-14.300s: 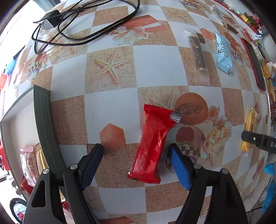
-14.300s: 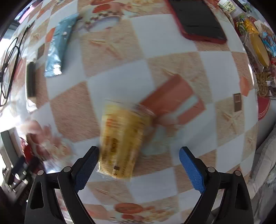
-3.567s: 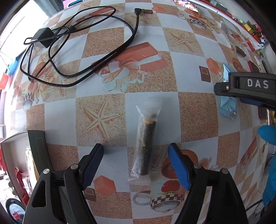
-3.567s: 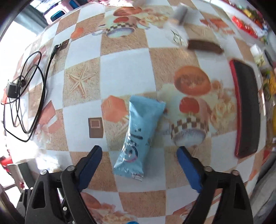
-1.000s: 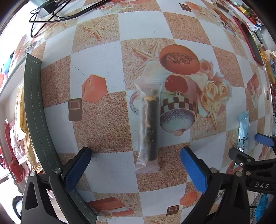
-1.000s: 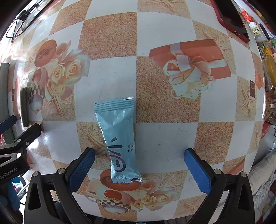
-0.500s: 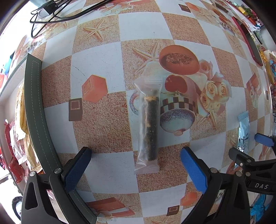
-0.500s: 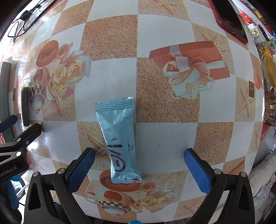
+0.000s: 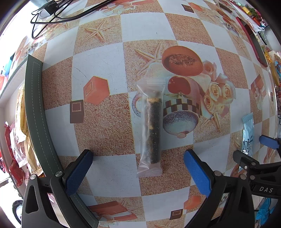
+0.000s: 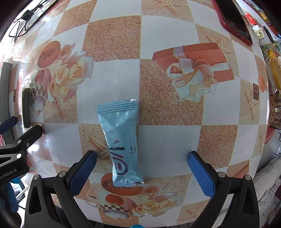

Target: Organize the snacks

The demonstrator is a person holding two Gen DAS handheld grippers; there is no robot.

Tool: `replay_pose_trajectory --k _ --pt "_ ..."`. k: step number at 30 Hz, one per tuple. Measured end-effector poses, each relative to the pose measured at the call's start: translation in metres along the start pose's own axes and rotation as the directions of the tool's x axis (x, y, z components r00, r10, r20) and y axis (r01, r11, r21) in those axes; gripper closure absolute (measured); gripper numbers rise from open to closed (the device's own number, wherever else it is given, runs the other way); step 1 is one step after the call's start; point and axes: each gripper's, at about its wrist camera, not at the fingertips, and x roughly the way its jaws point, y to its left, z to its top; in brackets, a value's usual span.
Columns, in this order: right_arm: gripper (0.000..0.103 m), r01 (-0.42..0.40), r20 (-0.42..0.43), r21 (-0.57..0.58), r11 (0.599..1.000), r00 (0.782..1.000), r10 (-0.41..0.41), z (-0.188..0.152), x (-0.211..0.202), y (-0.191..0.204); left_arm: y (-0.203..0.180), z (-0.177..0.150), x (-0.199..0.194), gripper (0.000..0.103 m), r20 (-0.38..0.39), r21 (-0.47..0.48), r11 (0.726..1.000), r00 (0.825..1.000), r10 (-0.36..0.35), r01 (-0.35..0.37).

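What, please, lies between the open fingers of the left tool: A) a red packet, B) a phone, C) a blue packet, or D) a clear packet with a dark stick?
D: in the left wrist view the clear packet with its dark stick lies on the table between the fingers of the left tool, untouched.

In the left wrist view a clear-wrapped snack bar (image 9: 151, 126) lies centre frame on the tablecloth (image 9: 105, 61), a box rim (image 9: 37, 112) at left, cables (image 9: 58, 12) upper left. In the right wrist view a snack packet (image 10: 121, 143) lies centre, a phone (image 10: 233, 21) upper right.
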Motion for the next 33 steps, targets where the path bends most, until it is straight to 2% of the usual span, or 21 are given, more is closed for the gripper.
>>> replay_pose_trajectory --k 33 --pt "0.0 0.003 0.027 -0.014 1.0 1.0 -0.002 -0.0017 -0.0019 0.0002 -0.0003 -0.0019 -0.0001 0.0 0.016 0.0 1.0 1.0 0.003 -0.003"
